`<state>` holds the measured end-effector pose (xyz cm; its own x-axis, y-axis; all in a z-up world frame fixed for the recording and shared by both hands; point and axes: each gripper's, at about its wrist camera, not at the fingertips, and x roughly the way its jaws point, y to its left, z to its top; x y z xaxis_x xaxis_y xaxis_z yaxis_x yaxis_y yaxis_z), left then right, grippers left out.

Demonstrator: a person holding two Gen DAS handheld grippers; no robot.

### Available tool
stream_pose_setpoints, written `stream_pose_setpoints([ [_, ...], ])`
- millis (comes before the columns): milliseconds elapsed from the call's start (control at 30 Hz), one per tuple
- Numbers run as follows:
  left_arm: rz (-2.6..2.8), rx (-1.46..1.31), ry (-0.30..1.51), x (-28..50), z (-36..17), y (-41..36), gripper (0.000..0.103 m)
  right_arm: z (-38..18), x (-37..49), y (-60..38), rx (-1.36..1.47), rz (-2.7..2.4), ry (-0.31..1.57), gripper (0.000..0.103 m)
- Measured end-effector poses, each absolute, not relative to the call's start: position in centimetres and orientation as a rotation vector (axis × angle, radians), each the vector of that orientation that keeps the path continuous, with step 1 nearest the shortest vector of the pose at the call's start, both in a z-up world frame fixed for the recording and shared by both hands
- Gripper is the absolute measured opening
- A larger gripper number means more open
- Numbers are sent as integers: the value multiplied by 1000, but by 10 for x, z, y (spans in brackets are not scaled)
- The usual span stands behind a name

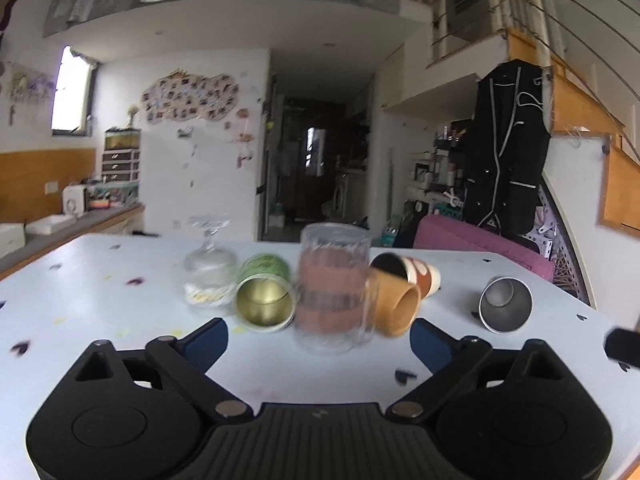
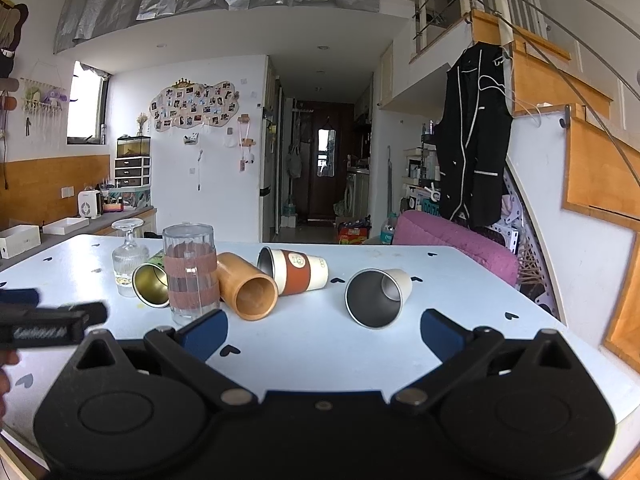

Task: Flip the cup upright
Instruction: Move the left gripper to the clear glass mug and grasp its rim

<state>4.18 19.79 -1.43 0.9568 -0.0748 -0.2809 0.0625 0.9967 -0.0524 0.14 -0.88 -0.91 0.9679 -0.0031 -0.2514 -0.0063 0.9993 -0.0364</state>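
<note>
Several cups lie on a white table [image 2: 320,344]. A clear glass with a brown sleeve [image 1: 334,288] [image 2: 191,272] stands upright. On their sides lie a green cup with a gold inside [image 1: 265,294] [image 2: 152,282], a wooden cup [image 1: 398,306] [image 2: 246,290], a white cup with an orange sleeve [image 1: 416,276] [image 2: 294,272] and a steel cup [image 1: 505,304] [image 2: 376,296]. My left gripper [image 1: 318,340] is open just before the clear glass. My right gripper [image 2: 324,334] is open, the steel cup just ahead of it.
An upside-down stemmed glass [image 1: 209,268] [image 2: 129,258] stands at the back left. A pink chair [image 2: 456,246] is behind the table's far right edge. The left gripper's side [image 2: 48,326] shows at the left of the right wrist view.
</note>
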Motion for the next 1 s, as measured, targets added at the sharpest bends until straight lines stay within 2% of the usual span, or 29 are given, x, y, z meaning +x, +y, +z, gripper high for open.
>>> stream_pose_setpoints([
  [133, -130, -34, 284, 72, -16, 182, 88, -10, 2, -12, -22, 7, 260, 103],
  [300, -133, -58, 342, 115, -22, 169, 71, -10, 3, -15, 8, 9, 255, 103],
  [733, 18, -27, 430, 169, -48, 151, 49, -9, -2, -19, 22, 71, 237, 103],
  [833, 15, -4, 421, 166, -48, 150, 37, -9, -3, -20, 26, 73, 236, 103],
  [867, -2, 8, 418, 163, -48, 149, 22, -9, -3, -21, 28, 75, 236, 103],
  [900, -19, 16, 420, 161, -48, 148, 15, -9, -3, -20, 30, 78, 236, 103],
  [1000, -27, 45, 421, 152, -47, 146, 15, -8, -4, -18, 30, 83, 233, 102],
])
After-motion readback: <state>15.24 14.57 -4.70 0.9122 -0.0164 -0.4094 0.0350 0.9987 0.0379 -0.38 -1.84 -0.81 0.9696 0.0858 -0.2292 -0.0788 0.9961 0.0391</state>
